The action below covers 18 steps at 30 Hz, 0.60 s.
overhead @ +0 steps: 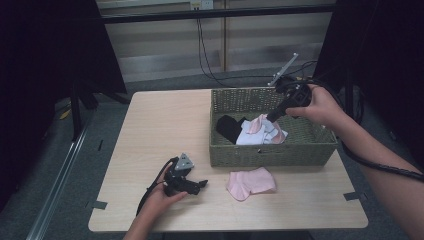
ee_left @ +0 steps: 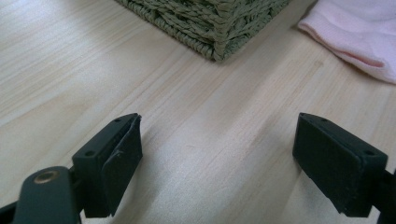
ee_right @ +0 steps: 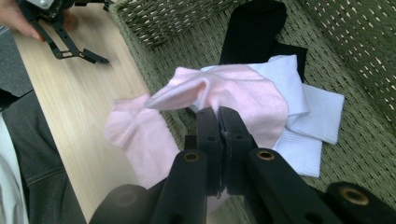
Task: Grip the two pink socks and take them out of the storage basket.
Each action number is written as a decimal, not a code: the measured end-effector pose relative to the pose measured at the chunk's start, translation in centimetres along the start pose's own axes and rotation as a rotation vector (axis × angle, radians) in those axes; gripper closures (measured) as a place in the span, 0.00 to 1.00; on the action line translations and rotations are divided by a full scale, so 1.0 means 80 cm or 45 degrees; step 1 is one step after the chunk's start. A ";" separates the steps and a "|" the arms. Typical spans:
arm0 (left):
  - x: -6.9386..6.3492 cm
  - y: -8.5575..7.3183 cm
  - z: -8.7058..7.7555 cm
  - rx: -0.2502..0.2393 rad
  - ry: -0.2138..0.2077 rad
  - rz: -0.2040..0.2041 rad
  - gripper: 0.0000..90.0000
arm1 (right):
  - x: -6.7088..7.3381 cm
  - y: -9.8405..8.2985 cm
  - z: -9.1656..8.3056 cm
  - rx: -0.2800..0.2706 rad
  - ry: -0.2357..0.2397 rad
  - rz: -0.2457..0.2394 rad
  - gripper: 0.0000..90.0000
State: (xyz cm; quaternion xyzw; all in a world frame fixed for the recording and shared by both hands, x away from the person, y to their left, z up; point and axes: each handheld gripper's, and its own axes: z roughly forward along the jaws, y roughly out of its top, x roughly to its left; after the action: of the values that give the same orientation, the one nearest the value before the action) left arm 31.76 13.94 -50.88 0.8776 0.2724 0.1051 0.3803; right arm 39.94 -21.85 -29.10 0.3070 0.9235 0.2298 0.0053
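Observation:
A green woven basket [overhead: 270, 155] stands on the right half of the table. Over it, my right gripper [overhead: 266, 119] is shut on a pink sock [ee_right: 233, 91] and holds it just above the white socks [ee_right: 317, 107] and a black sock [ee_right: 254, 28] lying in the basket. A second pink sock [overhead: 250, 182] lies flat on the table in front of the basket. My left gripper [overhead: 200, 185] rests low on the table to the left of that sock. Its jaws are wide open with bare wood between them [ee_left: 217, 154].
The light wooden table [overhead: 160, 130] has free room on its left half. The basket's near corner [ee_left: 219, 23] sits just ahead of my left gripper, with the loose pink sock [ee_left: 359, 32] to its right. Cables trail from both grippers.

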 end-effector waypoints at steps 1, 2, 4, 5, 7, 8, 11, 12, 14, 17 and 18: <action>0.000 0.000 0.000 0.000 0.000 0.000 0.17 | 0.002 -0.001 -0.002 0.003 0.003 -0.003 0.98; 0.000 0.000 0.000 0.000 0.000 -0.001 0.17 | 0.003 -0.002 -0.004 0.006 0.003 -0.006 0.98; 0.000 0.000 0.000 0.000 0.000 0.000 0.17 | 0.005 -0.004 -0.009 0.004 0.004 -0.010 0.98; 0.000 0.000 0.000 0.000 0.000 0.000 0.17 | 0.006 -0.005 -0.012 0.000 -0.001 -0.012 0.98; 0.000 0.000 0.000 0.000 0.000 0.000 0.17 | 0.008 -0.007 -0.017 -0.008 0.007 -0.006 0.98; 0.000 0.000 0.000 0.000 0.000 0.000 0.17 | 0.008 -0.007 -0.019 -0.013 0.006 -0.008 0.98; 0.000 0.000 0.000 0.000 0.000 0.000 0.17 | 0.011 -0.009 -0.025 -0.024 0.017 -0.016 0.98; 0.000 0.000 0.000 0.000 0.000 0.000 0.17 | 0.013 -0.010 -0.026 -0.020 0.021 -0.014 0.98; 0.000 0.000 0.000 -0.001 0.000 -0.001 0.17 | 0.015 -0.011 -0.027 -0.023 0.021 -0.016 0.98; 0.000 0.000 0.000 0.000 0.000 0.000 0.17 | 0.020 -0.012 -0.029 -0.028 0.033 -0.040 0.98; 0.000 0.000 0.000 -0.001 0.000 0.000 0.17 | 0.021 -0.012 -0.029 -0.031 0.035 -0.041 0.98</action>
State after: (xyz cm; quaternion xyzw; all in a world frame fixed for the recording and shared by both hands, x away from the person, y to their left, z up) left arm 31.76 13.94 -50.89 0.8775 0.2724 0.1051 0.3805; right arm 37.67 -22.51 -27.22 0.2890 0.9255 0.2449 0.0000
